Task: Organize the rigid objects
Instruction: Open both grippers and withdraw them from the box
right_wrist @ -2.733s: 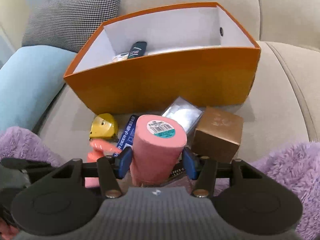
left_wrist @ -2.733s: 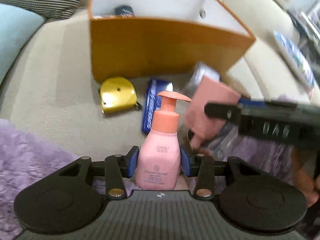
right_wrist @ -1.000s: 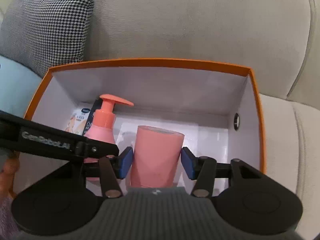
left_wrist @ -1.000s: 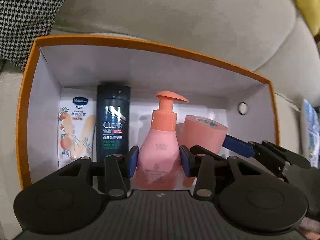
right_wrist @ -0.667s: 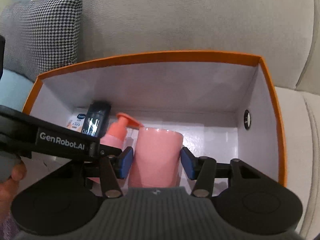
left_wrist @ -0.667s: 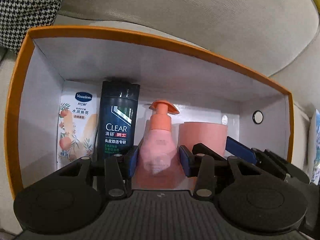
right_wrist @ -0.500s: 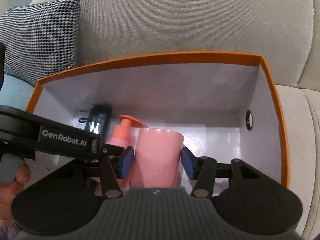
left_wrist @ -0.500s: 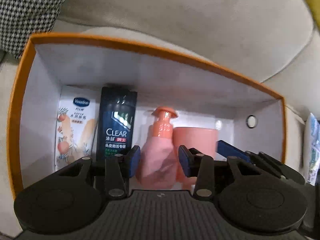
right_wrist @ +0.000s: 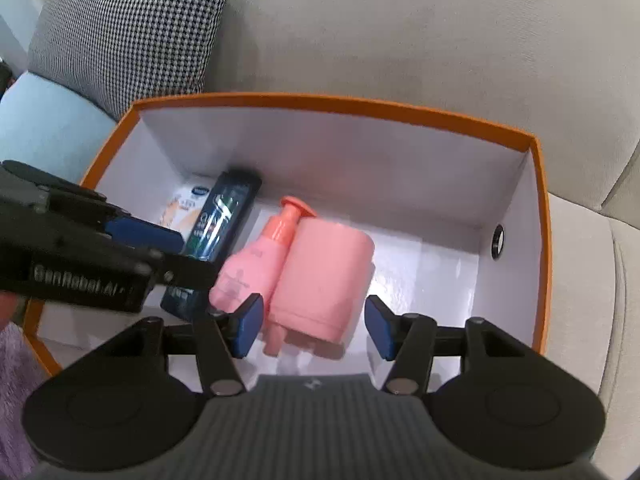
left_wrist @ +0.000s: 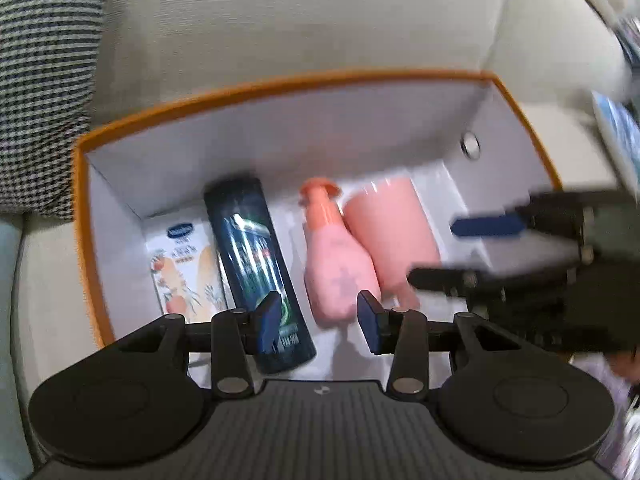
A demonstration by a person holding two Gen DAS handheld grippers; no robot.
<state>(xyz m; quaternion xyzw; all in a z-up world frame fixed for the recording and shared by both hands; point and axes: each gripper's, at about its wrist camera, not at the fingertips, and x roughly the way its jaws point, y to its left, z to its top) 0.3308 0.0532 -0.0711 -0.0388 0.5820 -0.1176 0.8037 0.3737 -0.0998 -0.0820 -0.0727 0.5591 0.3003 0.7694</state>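
One orange box with white inner walls stands on a beige sofa and holds four things laid side by side on its floor: one white tube, one dark bottle, one pink pump bottle and one pink cylinder. The pump bottle and the cylinder touch along their sides; the dark bottle lies just beside the tube, with a gap of bare floor between it and the pump bottle. Two grippers are in view. The left gripper hangs above the box with its fingers apart and nothing pressed between them. The right gripper likewise has its fingers parted, clear of the cylinder below them, and holds nothing. One round eyelet is set in the box's right end wall. One houndstooth cushion and one pale blue cushion lie to the left of the box. The left wrist view is motion-blurred, so the dark bottle's label cannot be read there; the tube shows a blue oval logo too smeared to read. The side of the left gripper reads "GenRobot.AI" in the right wrist view. The tube is partly hidden behind that gripper, and the print on the pump bottle is too faint to make out.
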